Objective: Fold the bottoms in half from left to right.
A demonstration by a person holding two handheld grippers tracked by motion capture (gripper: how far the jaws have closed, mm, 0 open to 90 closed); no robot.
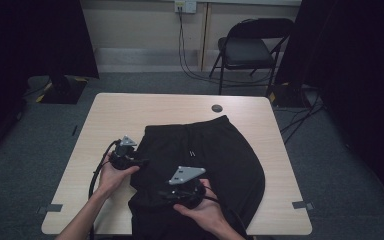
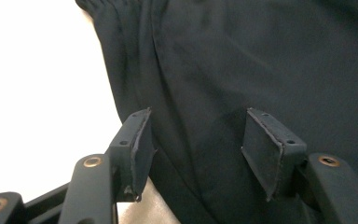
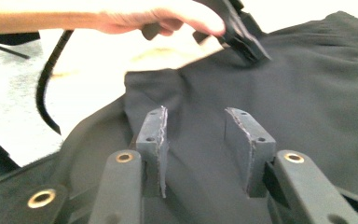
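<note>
This looks like a recording room or lab set up for filming, not a home. A plain light-wood desk (image 1: 130, 107) stands alone on grey carpet (image 1: 330, 165), with small tape marks (image 1: 302, 205) on the floor by its corners. Black curtains (image 1: 360, 75) hang on both sides and shut the space off. Against the bare back wall stands a black folding chair (image 1: 247, 47), and a cable (image 1: 182, 45) drops from a wall socket (image 1: 185, 6) to the floor. The base of a stand (image 1: 62, 90) sits at the left, marked with yellow-and-black tape.
</note>
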